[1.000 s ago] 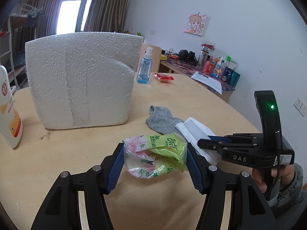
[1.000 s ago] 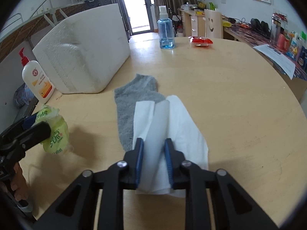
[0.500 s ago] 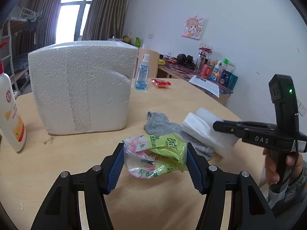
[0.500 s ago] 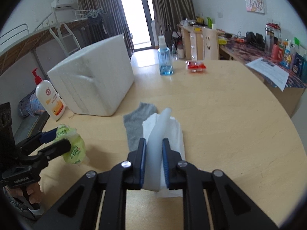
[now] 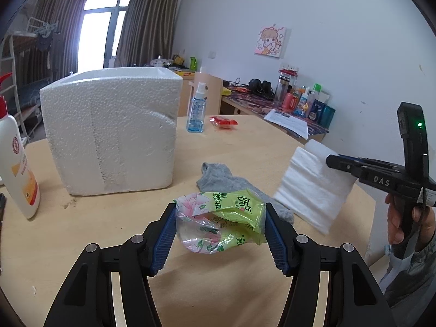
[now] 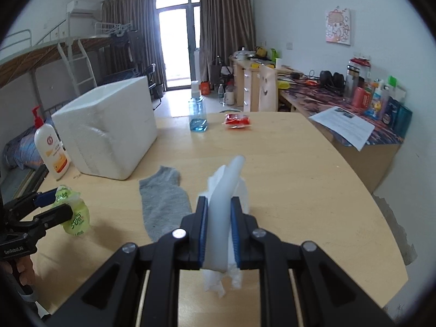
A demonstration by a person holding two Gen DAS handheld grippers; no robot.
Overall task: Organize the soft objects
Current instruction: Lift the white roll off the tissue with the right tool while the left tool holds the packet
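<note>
left gripper (image 5: 220, 226) clamps green packet (image 5: 229, 218), its underside hidden. right gripper (image 6: 218, 218) pinches white cloth (image 6: 223, 199); sock (image 6: 163, 204) just left, partly hidden.

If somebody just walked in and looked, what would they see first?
Probably the big white foam box standing at the left on the wooden table. Next, the left hand-held gripper squeezing a crinkly green tissue pack, and the right hand-held gripper pinching a white folded cloth up off the table, with a grey sock lying flat between them.
</note>
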